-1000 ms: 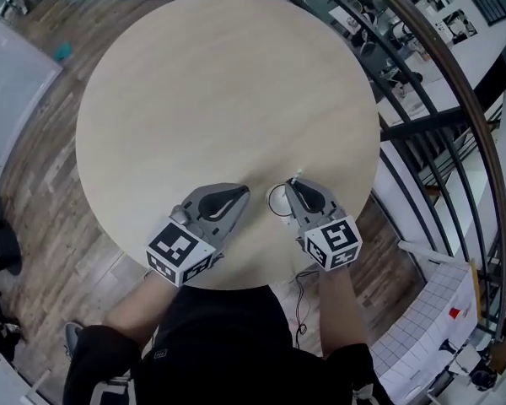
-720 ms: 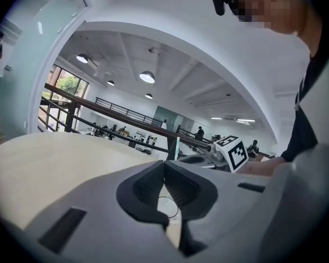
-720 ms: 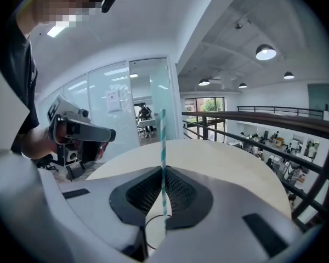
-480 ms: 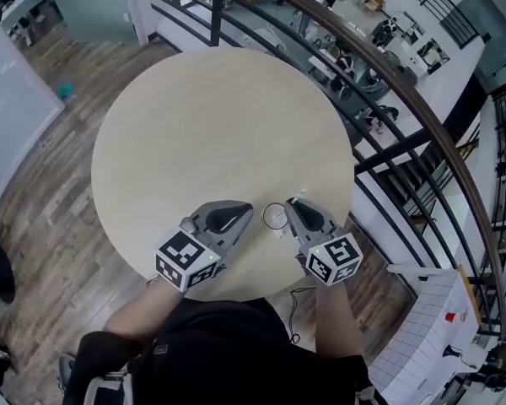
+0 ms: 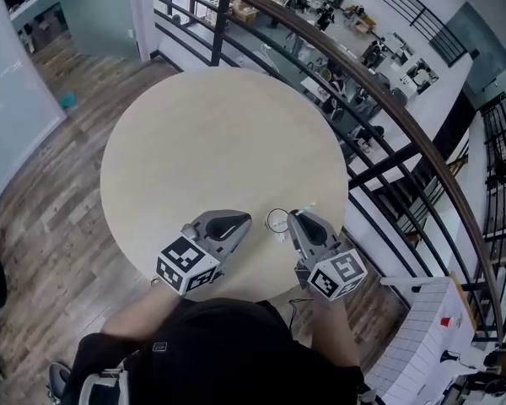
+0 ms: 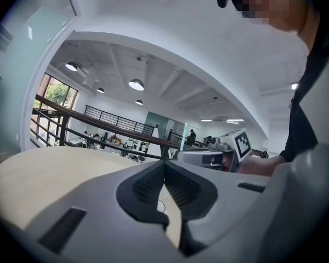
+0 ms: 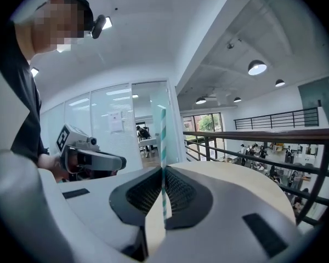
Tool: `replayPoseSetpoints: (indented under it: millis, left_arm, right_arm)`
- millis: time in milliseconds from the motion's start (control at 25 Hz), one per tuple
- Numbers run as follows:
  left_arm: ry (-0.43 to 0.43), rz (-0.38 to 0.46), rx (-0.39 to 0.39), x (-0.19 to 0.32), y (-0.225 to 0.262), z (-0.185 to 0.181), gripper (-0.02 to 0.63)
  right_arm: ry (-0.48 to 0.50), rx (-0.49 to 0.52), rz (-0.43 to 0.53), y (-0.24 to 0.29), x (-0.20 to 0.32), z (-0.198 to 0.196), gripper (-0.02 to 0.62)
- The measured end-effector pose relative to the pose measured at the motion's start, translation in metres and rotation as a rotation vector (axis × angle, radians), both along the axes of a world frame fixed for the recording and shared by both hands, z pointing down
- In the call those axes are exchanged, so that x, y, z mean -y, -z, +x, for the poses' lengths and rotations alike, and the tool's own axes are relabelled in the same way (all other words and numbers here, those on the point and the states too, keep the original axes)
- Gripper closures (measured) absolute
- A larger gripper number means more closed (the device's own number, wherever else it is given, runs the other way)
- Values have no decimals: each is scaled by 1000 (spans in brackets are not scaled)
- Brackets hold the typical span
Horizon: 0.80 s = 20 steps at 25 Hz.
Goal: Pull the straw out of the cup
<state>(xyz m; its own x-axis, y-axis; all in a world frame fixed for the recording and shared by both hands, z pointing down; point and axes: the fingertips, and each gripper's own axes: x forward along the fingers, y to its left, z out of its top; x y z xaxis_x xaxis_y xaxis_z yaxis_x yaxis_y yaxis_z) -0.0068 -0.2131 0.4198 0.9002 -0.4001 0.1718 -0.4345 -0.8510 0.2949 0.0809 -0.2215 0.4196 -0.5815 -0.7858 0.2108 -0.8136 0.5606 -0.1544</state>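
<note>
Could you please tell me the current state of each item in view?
right gripper: shut on the straw.
straw: upright, pinched between the jaws.
left gripper: shut, empty.
cup: standing on the table.

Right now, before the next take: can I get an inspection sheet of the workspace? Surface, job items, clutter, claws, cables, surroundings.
surface: round pale wood table, bare apart from the cup.
job's things: clear cup stands near the table's near edge. The striped straw is upright, and its lower end seems clear of the cup.
clutter: nothing seen.
grippers: right claw is shut on the straw. Left claw is shut with nothing in it, apart from the cup.
cables: nothing seen on the table.
surroundings: dark railing curves behind the table, with plank floor to the side and an office level below.
</note>
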Motion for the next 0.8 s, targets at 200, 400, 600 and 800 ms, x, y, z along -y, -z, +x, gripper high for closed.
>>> replayPoseSetpoints:
  millis: [200, 400, 600, 800]
  left_arm:
    - [67, 7, 9, -20, 8, -6, 598]
    - [113, 14, 11, -32, 17, 7, 598]
    - [114, 71, 0, -41, 42, 33, 598]
    - [123, 118, 1, -48, 59, 54, 598]
  right_arm:
    - [48, 40, 47, 23, -24, 6, 563]
    - [83, 65, 88, 46, -48, 24, 563]
    - [63, 105, 130, 69, -67, 56, 563]
    - [63, 154, 147, 76, -82, 79, 563]
